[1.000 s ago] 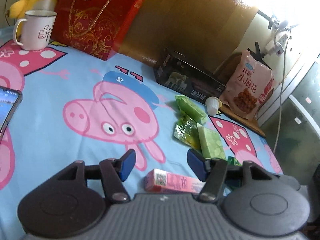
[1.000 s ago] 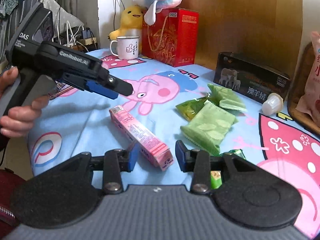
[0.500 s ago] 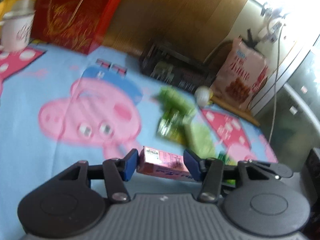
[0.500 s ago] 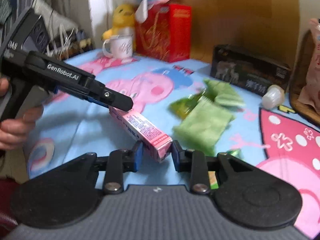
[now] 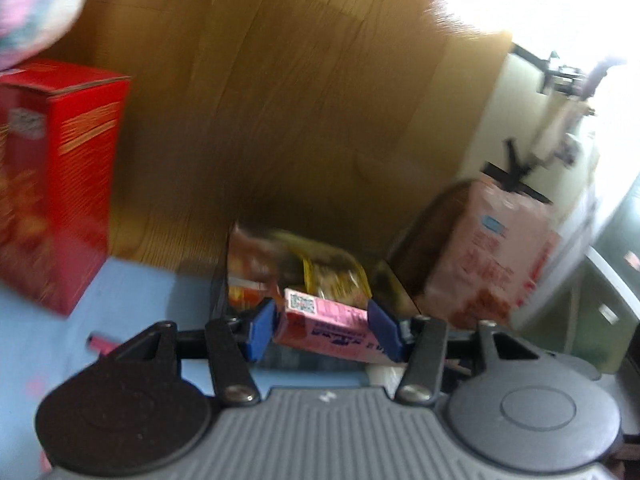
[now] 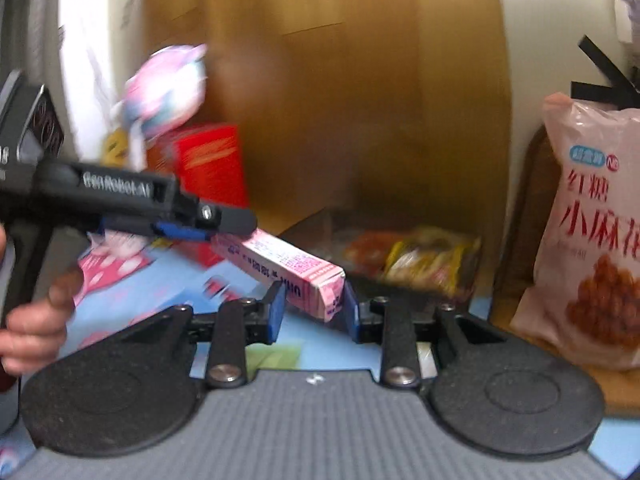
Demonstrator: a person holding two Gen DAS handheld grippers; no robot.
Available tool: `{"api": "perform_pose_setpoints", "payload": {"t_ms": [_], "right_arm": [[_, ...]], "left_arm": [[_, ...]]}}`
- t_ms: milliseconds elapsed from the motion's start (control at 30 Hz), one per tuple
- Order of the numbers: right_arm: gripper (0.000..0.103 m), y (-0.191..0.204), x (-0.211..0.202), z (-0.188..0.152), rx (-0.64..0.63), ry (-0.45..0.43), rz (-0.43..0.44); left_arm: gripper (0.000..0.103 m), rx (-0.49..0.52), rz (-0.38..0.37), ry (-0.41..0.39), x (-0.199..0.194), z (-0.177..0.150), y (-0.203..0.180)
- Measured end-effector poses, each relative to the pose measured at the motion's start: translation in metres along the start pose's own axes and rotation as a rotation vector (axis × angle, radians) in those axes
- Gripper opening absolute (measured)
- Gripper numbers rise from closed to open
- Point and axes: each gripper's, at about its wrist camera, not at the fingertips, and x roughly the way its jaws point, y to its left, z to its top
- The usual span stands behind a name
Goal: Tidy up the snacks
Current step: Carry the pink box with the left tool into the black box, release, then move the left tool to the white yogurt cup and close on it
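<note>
Both grippers hold one long pink snack box [image 5: 326,330], lifted off the blue cartoon tablecloth [image 5: 140,296]. My left gripper [image 5: 322,330] is shut on one end of it. My right gripper [image 6: 314,308] is shut on the other end, where the pink box [image 6: 288,270] shows tilted. The left gripper's body [image 6: 132,204] appears at the left of the right wrist view. Just beyond the box lies a dark open box [image 6: 320,228] holding red and yellow snack packets [image 6: 416,258]. Both views are motion-blurred.
A red gift box [image 5: 52,208] stands at the left against the wooden wall panel [image 5: 280,100], with a pastel plush toy [image 6: 164,88] on top. A large pink snack bag [image 6: 592,232] leans at the right on a wooden board [image 6: 532,208].
Both grippers closed on the pink box, lifted it from the cloth and carried it toward the dark box at the back. The green packets have dropped out of view.
</note>
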Motion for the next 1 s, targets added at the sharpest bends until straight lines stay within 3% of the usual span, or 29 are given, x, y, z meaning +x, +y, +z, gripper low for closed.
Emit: {"api": "perform_pose_setpoints", "payload": {"t_ms": [167,267,333,433,567,633,733,900,1000], "right_arm": [[0.043,-0.046,0.047,0.01,0.061,-0.037,-0.094],[0.051,-0.083,0.049,0.002,0.243,-0.086,-0.119],[0.052,-0.104,0.047,-0.009,0.355,-0.104,-0.125],[0.06,-0.127,0.052,-0.025,0.471,-0.074,-0.106],[0.063,-0.139,0.067,-0.047,0.625,0.011,-0.016],[0.063,-0.133,0.063,-0.049,0.618,-0.004,-0.023],[0.063,-0.128,0.058,-0.047,0.604,0.023,-0.018],[0.063,-0.113,0.04,-0.049,0.577,0.035,-0.011],[0.064,-0.11,0.028,-0.053,0.57,0.029,0.008]], "left_arm": [[0.057,-0.004,0.094,-0.024,0.052,0.011,0.009],[0.069,-0.039,0.141,-0.065,0.053,0.006,0.024],[0.07,-0.066,0.166,-0.07,0.054,0.001,0.035],[0.07,-0.091,0.197,-0.005,0.069,-0.007,0.046],[0.067,-0.165,0.141,0.058,0.081,-0.021,0.055],[0.064,-0.181,0.116,0.081,0.079,-0.022,0.052],[0.066,-0.139,0.17,0.084,0.071,-0.026,0.039],[0.066,-0.132,0.171,0.078,0.052,-0.035,0.033],[0.072,-0.138,0.148,0.071,0.044,-0.04,0.033]]}}
